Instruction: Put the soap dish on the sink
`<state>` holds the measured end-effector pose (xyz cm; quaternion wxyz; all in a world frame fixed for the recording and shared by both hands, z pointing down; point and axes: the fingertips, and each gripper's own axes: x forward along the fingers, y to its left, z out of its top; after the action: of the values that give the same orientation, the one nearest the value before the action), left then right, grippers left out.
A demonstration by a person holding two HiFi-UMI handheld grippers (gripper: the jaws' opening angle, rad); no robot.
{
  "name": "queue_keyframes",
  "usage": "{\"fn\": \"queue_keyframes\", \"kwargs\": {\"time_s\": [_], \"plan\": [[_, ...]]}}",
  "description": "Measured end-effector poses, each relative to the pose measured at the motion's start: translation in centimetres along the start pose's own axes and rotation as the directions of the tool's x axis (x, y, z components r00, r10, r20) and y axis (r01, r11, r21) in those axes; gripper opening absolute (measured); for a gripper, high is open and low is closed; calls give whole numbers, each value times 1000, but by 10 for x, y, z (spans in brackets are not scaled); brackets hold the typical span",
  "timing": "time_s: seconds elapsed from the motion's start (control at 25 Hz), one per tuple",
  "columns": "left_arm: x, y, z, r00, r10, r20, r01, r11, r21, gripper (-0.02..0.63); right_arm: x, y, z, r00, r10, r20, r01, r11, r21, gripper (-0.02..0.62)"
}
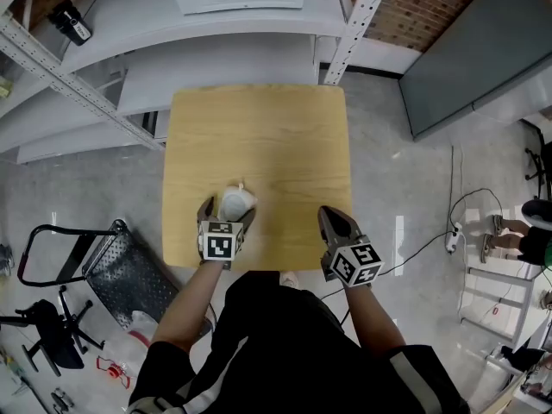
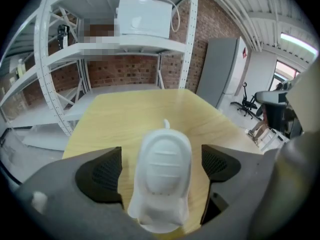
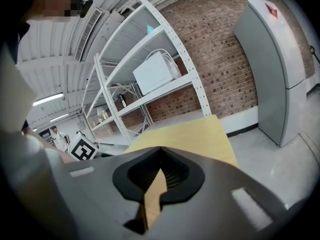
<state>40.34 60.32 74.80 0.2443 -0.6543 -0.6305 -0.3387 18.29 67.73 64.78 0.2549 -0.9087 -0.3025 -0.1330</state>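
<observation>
The head camera is looking steeply down from above the person, taking in the whole wooden table (image 1: 259,145), the left gripper (image 1: 228,209), the right gripper (image 1: 329,214) and the surrounding floor. Each gripper camera is riding close behind its own jaws, facing along them over the tabletop toward the white shelving (image 2: 120,46) and the brick wall (image 3: 220,74). All three views are sharing the table and the shelving.

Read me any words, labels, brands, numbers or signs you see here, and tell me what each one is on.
No readable text anywhere in these views.
Square markers: black-and-white patterns, no letters or digits.
Red mark on the grey cabinet: too small to read.
White appliance: no label visible.
</observation>
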Motion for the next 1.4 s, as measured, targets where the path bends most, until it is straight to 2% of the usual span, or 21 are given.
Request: {"fn": "queue_keyframes", "kwargs": {"time_s": [0.08,0.16,0.24,0.32,0.36,0.4,0.44,0.48,0.6,0.8,0.96,1.12,1.24,1.4], "plan": [[-15,-1,16,996,-2,88,4,1000,-21,506,-7,0,7,1000,3,17,-3,1000,-15,6],[-34,-6,35,982,-9,187,11,1000,-10,441,-18,0,17,999,3,42,-2,1000,-31,6],[-57,-11,56,957,-3,290,-3,1000,20,355,-28,-2,31,997,4,80,0,999,-46,6],[-78,-14,70,931,19,366,-30,999,22,321,-38,-3,43,993,8,116,-1,998,-57,6],[-90,-15,73,917,41,397,-48,999,8,278,-44,-3,46,991,11,130,-3,998,-61,6],[-102,-15,74,902,68,426,-71,997,-10,196,-51,-1,47,990,16,139,-7,998,-65,6],[-115,-16,74,887,92,453,-89,996,-28,75,-57,1,48,989,23,147,-13,997,-70,6],[-126,-19,74,872,102,478,-95,995,-40,1,-63,4,47,988,32,153,-21,997,-76,6],[-158,-36,73,837,82,541,-65,997,-51,0,-81,15,46,984,66,167,-50,994,-96,6],[-209,-62,67,776,96,624,-63,995,-74,0,-112,25,41,977,106,186,-85,989,-118,6],[-235,-64,58,763,143,630,-122,990,-78,0,-134,28,46,969,122,213,-94,986,-137,6],[-253,-62,50,744,125,656,-100,992,-75,0,-153,27,53,963,123,239,-84,983,-165,5],[-265,-48,43,726,159,669,-126,987,-98,0,-162,25,59,957,109,268,-62,982,-178,5],[-278,-33,36,718,160,678,-127,987,-99,1,-166,25,63,947,77,311,-29,987,-155,5]]}}
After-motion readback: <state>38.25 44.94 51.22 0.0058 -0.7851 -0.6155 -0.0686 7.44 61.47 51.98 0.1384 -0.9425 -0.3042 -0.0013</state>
